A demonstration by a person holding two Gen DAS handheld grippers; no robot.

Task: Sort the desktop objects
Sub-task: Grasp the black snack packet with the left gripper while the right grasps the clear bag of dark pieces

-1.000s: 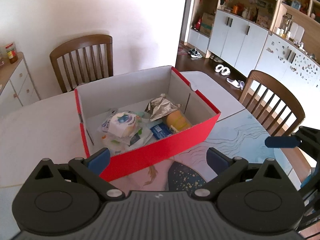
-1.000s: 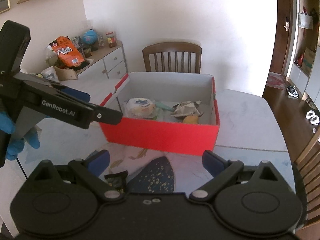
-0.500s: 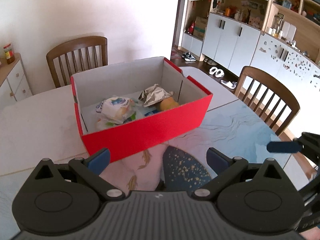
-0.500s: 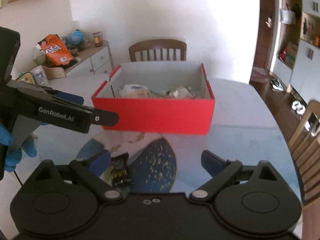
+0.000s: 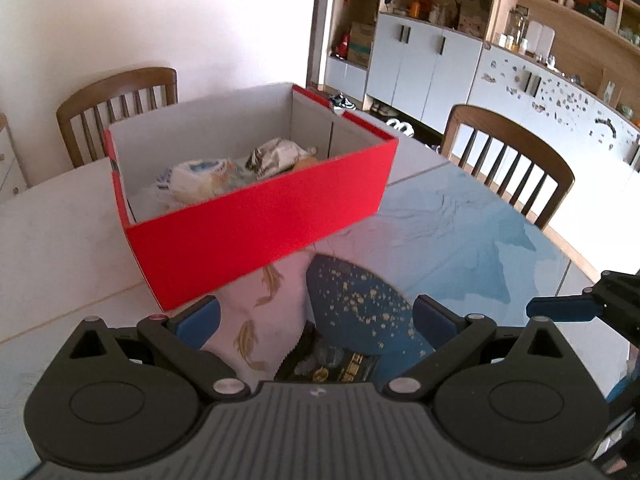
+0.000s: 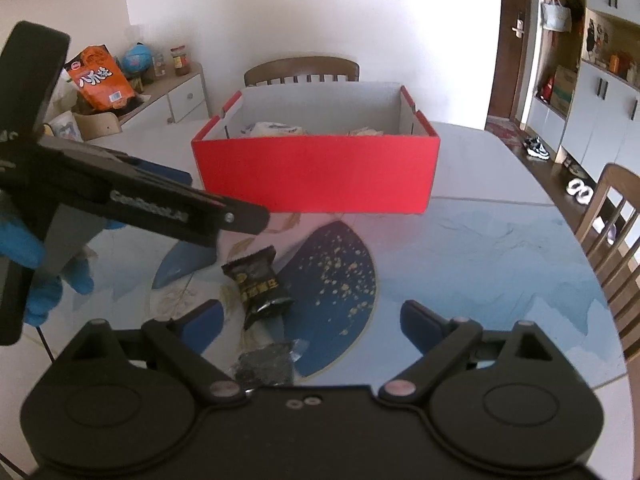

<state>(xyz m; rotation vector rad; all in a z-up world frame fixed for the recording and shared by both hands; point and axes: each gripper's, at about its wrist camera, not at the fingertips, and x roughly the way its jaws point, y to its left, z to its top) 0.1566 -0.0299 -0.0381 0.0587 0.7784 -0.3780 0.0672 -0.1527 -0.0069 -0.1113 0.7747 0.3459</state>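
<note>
While I hold both tools low over the surface (image 6: 500,248), my left hand-held gripper (image 5: 316,316) has its blue pads spread wide with nothing between them, and my right hand-held gripper (image 6: 310,314) is spread just as wide and equally empty. A black snack packet (image 6: 258,282) lies flat on the surface in front of the red box (image 6: 316,172), on the dark blue part of the printed mat; in the left wrist view its serrated end (image 5: 332,360) shows just below the gap between my left pads, not touching either. A second, crumpled dark wrapper (image 6: 266,364) lies nearer to me than the packet, partly hidden by my right tool's body. The red box stands open beyond both, holding a white wrapped bundle (image 5: 196,178) and a crinkled silver bag (image 5: 276,154) side by side. My blue-gloved hand (image 6: 38,272) grips the left tool, left of the box.
</note>
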